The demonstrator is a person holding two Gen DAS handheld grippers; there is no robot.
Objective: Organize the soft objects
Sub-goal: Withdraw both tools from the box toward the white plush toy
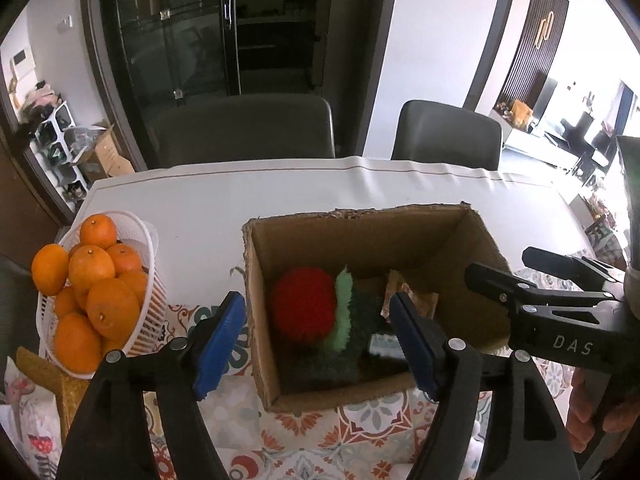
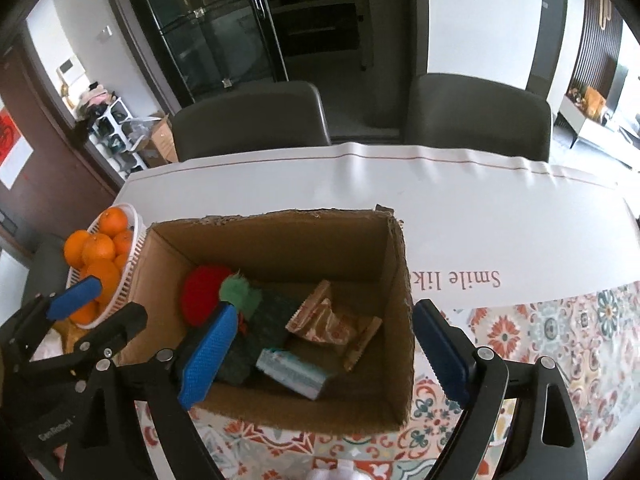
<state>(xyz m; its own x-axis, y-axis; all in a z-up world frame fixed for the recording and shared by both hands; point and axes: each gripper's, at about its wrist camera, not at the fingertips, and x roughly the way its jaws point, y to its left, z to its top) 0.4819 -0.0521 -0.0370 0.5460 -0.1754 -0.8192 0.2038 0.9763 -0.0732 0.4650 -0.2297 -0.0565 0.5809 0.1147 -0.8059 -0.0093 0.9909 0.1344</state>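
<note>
An open cardboard box (image 1: 260, 300) (image 2: 400, 300) stands on the table. Inside lie a red fuzzy ball (image 1: 302, 306) (image 2: 202, 294), a light green plush piece (image 1: 342, 316) (image 2: 240, 294), a dark green soft pad (image 1: 360, 340) (image 2: 272, 316), a brown patterned packet (image 2: 324, 320) and a pale blue packet (image 2: 296, 372). My left gripper (image 1: 316, 344) is open and empty above the box's near left part. My right gripper (image 2: 320, 356) is open and empty over the box's near side. The right gripper also shows in the left wrist view (image 1: 508, 276).
A white basket (image 1: 154, 240) (image 2: 136, 248) of oranges stands left of the box. The table has a white cloth (image 2: 440, 208) and a patterned mat (image 2: 540, 328). Two grey chairs (image 1: 244, 128) (image 2: 476, 112) stand behind. A yellow item (image 1: 48, 372) lies near left.
</note>
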